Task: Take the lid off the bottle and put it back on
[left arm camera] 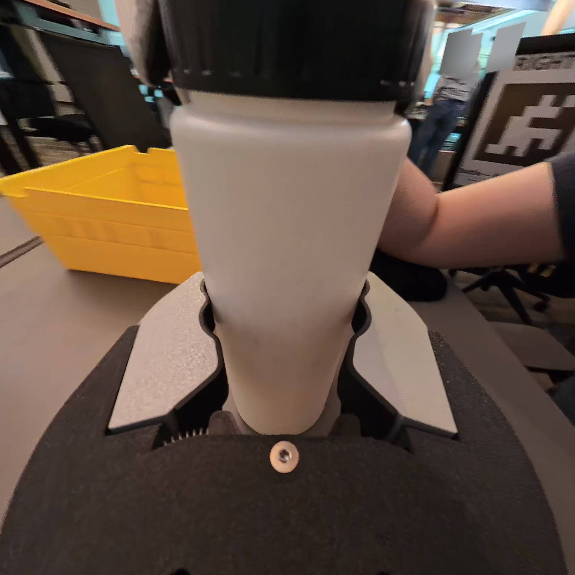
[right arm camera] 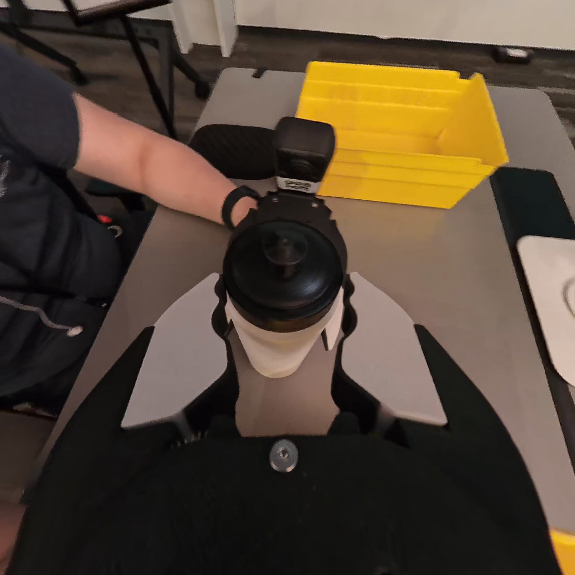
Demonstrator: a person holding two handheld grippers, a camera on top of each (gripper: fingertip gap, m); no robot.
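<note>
The white bottle stands upright on the grey table, pinched low on its body between the 2 fingers of the left gripper; its base is hidden behind that gripper's black housing. The black lid sits on the neck, its top cut off by the upper edge of the left wrist view. From above, the right gripper brackets the lid at its rim; whether its pads press the lid or stand just off it I cannot tell, as the picture is blurred there. A person's forearm with a black wristband reaches to the left gripper's handle; the hand itself is hidden. The camera on that gripper bears a small white label, too smeared to read. A yellow bin lies beyond the bottle, apart from it; bare table spreads on both sides. A white pad is cut off at the right edge.
</note>
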